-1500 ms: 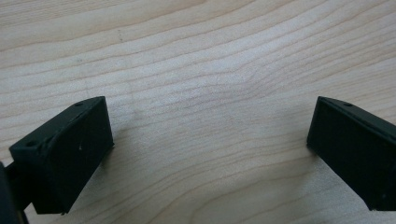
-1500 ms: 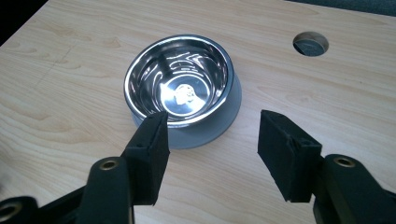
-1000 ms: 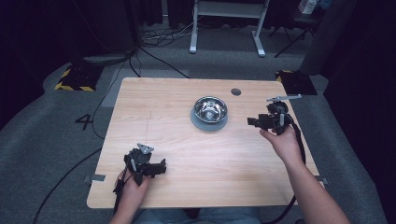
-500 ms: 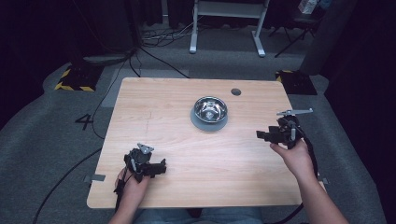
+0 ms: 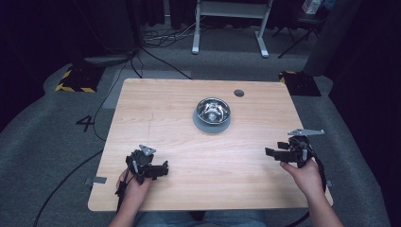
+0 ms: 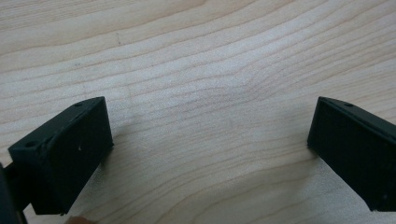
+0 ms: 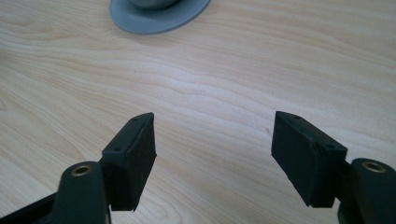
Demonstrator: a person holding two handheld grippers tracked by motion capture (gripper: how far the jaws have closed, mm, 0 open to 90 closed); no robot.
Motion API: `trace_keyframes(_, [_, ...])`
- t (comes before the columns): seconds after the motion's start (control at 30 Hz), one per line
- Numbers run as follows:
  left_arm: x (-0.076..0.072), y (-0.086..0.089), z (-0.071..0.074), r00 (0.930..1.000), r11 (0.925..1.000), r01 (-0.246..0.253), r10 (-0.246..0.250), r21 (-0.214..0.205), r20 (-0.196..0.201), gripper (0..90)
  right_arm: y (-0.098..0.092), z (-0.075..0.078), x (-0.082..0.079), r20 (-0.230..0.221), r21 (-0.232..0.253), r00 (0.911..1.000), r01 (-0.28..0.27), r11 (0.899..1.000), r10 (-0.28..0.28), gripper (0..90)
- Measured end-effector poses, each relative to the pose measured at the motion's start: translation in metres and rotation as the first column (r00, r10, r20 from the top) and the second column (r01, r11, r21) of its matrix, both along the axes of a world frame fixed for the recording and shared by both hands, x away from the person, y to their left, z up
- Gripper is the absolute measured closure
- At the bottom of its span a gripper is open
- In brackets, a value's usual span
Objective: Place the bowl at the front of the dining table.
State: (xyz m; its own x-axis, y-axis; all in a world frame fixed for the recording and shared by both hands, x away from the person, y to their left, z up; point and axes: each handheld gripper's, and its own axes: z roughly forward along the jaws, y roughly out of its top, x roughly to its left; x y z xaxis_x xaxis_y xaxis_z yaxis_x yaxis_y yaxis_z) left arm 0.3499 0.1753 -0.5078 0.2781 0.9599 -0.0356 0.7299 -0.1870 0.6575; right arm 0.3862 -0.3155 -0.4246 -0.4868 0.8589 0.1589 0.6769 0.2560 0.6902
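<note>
A shiny metal bowl (image 5: 213,109) on a grey round base (image 7: 159,16) stands in the far middle of the wooden table (image 5: 189,142). My left gripper (image 5: 163,169) rests near the front left corner, its jaws wide apart over bare wood (image 6: 210,140) and open. My right gripper (image 5: 270,152) is held low near the right edge, pointing left. Its jaws have just been opening and stand open, with nothing between them (image 7: 212,144). In the right gripper view the grey base lies ahead, at the top edge.
A dark round grommet hole (image 5: 239,93) sits in the table near its far edge. Beyond the table are a white metal stand (image 5: 229,28), cables on the grey floor and yellow-black striped blocks (image 5: 75,80).
My right gripper has come back from beside the bowl toward the table's near right side and sunk lower. The left gripper has kept still.
</note>
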Motion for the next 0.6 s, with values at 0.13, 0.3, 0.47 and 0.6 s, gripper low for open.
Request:
trace_keyframes(0.13, [0.0,0.0,0.0,1.0,1.0,0.0,0.0,0.0,0.0,0.0,-0.007,-0.015,-0.007,-0.013,-0.008,0.9995,0.028,1.0,-0.028,30.3])
trace_keyframes(0.3, [0.0,0.0,0.0,1.0,1.0,0.0,0.0,0.001,-0.001,0.0,-0.011,-0.029,-0.012,-0.007,-0.019,0.9987,0.05,0.999,-0.05,30.1])
trace_keyframes(0.47, [0.0,0.0,0.0,1.0,1.0,0.0,0.0,0.001,0.0,0.0,-0.015,-0.047,-0.017,-0.009,-0.006,0.9982,0.059,0.998,-0.059,29.9])
trace_keyframes(0.6, [0.0,0.0,0.0,1.0,1.0,0.0,0.0,0.001,0.0,0.0,-0.016,-0.057,-0.02,-0.003,-0.006,0.9978,0.067,0.998,-0.067,29.9])
